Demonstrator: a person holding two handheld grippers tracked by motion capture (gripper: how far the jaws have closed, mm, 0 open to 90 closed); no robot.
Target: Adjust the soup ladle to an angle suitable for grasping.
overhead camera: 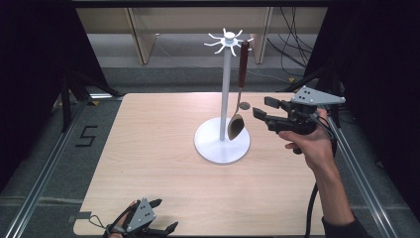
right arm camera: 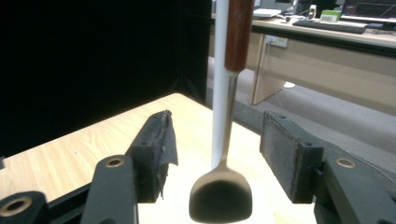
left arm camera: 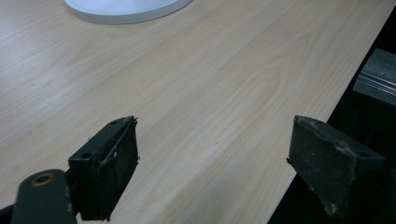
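Observation:
A white rack (overhead camera: 226,74) with hooks at its top stands on a round base (overhead camera: 213,148) near the table's middle. A spoon (overhead camera: 236,124) with a brown handle (overhead camera: 243,63) hangs from one hook, bowl down. My right gripper (overhead camera: 263,109) is held open just right of the spoon's bowl, level with it. In the right gripper view the spoon (right arm camera: 221,193) hangs ahead between the two open jaws, apart from both, with the white pole (right arm camera: 219,84) behind it. My left gripper (overhead camera: 162,214) rests open at the table's near edge, with bare wood in front of it.
The wooden table (overhead camera: 158,148) has metal rails along both sides. Its right edge (left arm camera: 322,126) runs close by the left gripper's jaw. Desks (right arm camera: 327,51) and cables (overhead camera: 289,44) lie beyond the far edge. A hand (overhead camera: 309,144) holds the right gripper.

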